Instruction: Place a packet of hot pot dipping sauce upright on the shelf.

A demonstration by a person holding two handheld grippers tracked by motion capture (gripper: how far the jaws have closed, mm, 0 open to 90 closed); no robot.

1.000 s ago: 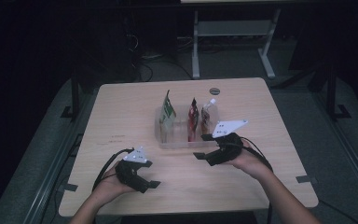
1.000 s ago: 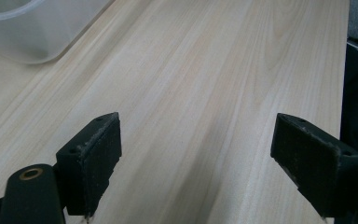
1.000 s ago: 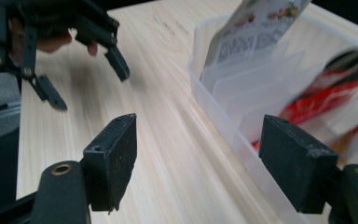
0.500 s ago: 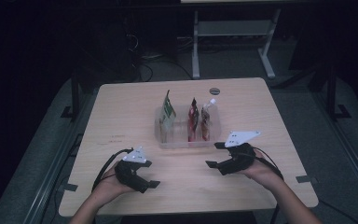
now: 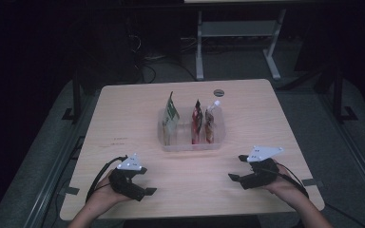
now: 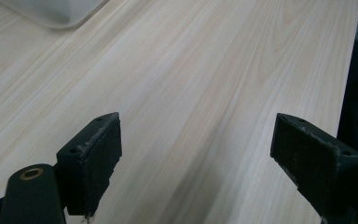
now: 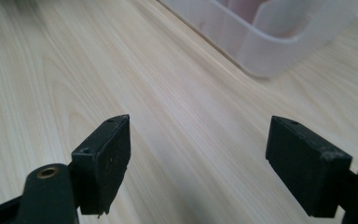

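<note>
Resting low over the table (image 5: 266, 109), my left gripper (image 5: 142, 187) and right gripper (image 5: 237, 168) both sit nearer to me than the tray (image 5: 164, 142), well apart from it; each has its jaws spread wide with bare wood between them. The clear tray lies mid-table, its long axis running across the table from left to right. Inside stand three upright pouches, tops up: a green pouch (image 5: 171, 114) at the tray's left end, a red pouch (image 5: 197, 121) and a pale pouch (image 5: 211, 118) side by side toward its right end. Beyond the tray lies a small dark disc (image 5: 218, 92).
</note>
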